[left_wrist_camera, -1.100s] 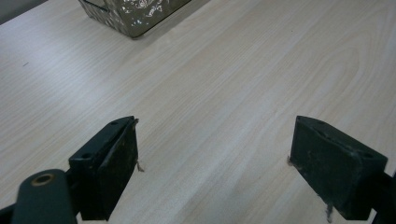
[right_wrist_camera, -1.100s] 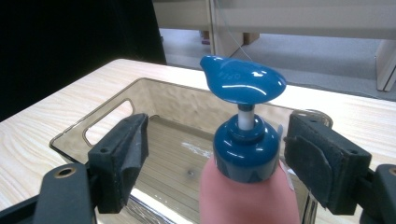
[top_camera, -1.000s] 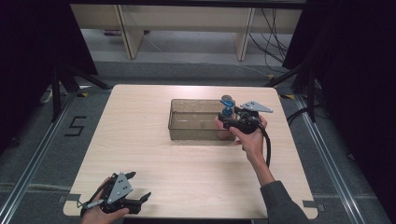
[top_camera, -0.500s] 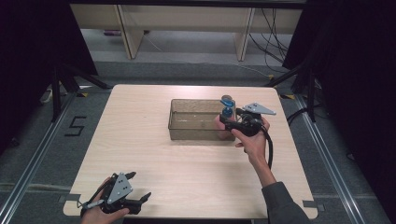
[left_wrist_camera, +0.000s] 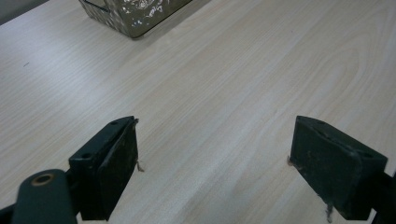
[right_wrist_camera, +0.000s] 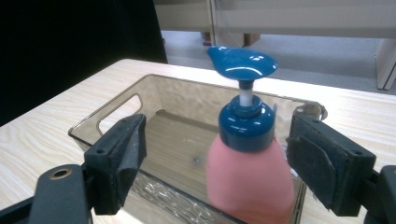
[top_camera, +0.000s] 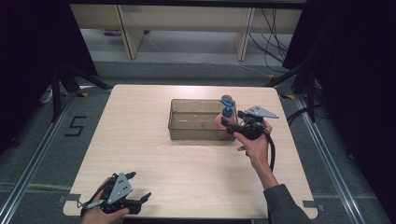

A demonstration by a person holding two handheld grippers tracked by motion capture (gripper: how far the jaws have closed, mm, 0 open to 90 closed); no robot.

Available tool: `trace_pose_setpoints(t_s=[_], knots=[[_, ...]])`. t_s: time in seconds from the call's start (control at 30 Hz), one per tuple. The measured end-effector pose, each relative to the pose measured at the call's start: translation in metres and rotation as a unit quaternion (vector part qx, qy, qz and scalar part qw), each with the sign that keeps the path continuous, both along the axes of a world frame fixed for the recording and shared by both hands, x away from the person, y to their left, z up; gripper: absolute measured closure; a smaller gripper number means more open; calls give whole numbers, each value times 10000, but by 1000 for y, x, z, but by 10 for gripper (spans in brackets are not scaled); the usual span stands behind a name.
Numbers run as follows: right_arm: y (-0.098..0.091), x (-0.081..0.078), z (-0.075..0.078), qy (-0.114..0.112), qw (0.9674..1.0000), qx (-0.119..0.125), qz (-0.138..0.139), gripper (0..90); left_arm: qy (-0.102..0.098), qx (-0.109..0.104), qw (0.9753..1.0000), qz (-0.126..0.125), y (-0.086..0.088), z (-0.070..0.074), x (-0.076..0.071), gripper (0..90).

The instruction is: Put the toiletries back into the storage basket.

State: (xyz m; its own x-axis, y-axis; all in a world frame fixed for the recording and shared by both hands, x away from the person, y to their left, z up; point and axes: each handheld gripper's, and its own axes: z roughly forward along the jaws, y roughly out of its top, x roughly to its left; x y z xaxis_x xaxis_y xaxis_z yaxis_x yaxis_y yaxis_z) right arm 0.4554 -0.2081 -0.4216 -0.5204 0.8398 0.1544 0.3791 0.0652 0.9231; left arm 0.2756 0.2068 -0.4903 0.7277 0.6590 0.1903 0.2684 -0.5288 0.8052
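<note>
Right gripper [right_wrist_camera: 219, 158] has backed slightly off the pink pump bottle [right_wrist_camera: 250, 177], jaws released either side of it, not pressing; the bottle stands upright at the right end inside the clear bin [top_camera: 194, 119], so placement looks done. Left gripper [top_camera: 122, 198] rests, jaws released, on the bench [top_camera: 140, 149]. Only writing: "5" on the floor.

Glossy plastic pump bottle [right_wrist_camera: 250, 179], clear smoky plastic bin [right_wrist_camera: 116, 112], matt wood-grain table [top_camera: 140, 140].
</note>
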Motion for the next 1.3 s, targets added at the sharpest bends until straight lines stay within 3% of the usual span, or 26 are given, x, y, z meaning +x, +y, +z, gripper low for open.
trace_pose_setpoints(t_s=[0.2, 0.23, 0.27, 0.33, 0.37, 0.5, 0.53, 0.57, 0.63, 0.67, 0.7, 0.83, 0.9, 0.97, 1.03, 1.13, 1.17, 1.2, 1.23, 1.27, 1.3], knots=[[1, -3, 0, 97, 10000, -18, -1, 212, 5, -5, 10000, 10, 0, 0, 0, 148], [1, -3, 0, 86, 10000, -14, 4, 212, 10, -114, 9999, 39, -1, -1, 0, 148], [1, -4, 0, 77, 10000, -14, 16, 213, 13, 45, 10000, 17, 0, 0, 0, 147], [0, -5, 0, 45, 10000, -69, 0, 213, -35, -21, 10000, 52, 0, -1, 0, 147], [0, -6, -1, 49, 10000, 69, 29, 213, -60, 34, 9999, 77, 0, -1, 0, 147], [-3, -9, 0, 2, 10000, -92, 20, 213, 7, -22, 10000, 14, 0, 0, 0, 147], [-2, -10, 0, 72, 10000, -10, 30, 213, 10, -118, 9999, 42, -1, -1, 0, 147], [-2, -11, 0, 87, 10000, 26, -16, 213, 9, -14, 10000, 24, 0, 0, 0, 148], [-3, -12, 0, 42, 10000, 67, 42, 213, 9, -52, 10000, 9, 0, 0, -1, 148], [-4, -13, 1, 41, 10000, -25, -3, 213, -13, -54, 10000, 27, 0, 0, -1, 147], [-3, -15, 1, 134, 9999, 100, 4, 212, -12, -169, 9998, 68, -2, -1, -1, 148], [-3, -16, 0, 26, 10000, 3, 49, 212, 16, 28, 10000, 40, 0, 0, 0, 147], [0, -19, -1, 229, 9997, 113, 27, 210, -23, -25, 10000, 25, -1, -1, 0, 147], [0, -18, -3, 50, 9999, -3, 99, 209, -20, -115, 9999, 56, -2, -2, 0, 147], [2, -19, -3, 175, 9998, 23, 93, 207, -36, -44, 10000, 65, -1, -2, 0, 147], [3, -21, -4, 170, 9997, 116, 137, 207, 14, 23, 10000, 37, 0, 0, 0, 148], [3, -21, -5, 37, 9999, 1, 147, 207, 8, -123, 9999, 50, -1, -1, 0, 147], [4, -23, -5, 155, 9997, 60, 153, 207, -5, -130, 9999, 74, -1, -1, -1, 147], [3, -23, -4, 101, 9998, -35, 162, 207, -9, -74, 10000, 62, -1, -1, 0, 148], [4, -24, -5, 100, 9997, 84, 189, 207, -13, 11, 10000, 50, 0, 0, 0, 147], [5, -25, -5, 146, 9997, 52, 184, 207, -2, 65, 10000, 27, 1, 0, 0, 147]])
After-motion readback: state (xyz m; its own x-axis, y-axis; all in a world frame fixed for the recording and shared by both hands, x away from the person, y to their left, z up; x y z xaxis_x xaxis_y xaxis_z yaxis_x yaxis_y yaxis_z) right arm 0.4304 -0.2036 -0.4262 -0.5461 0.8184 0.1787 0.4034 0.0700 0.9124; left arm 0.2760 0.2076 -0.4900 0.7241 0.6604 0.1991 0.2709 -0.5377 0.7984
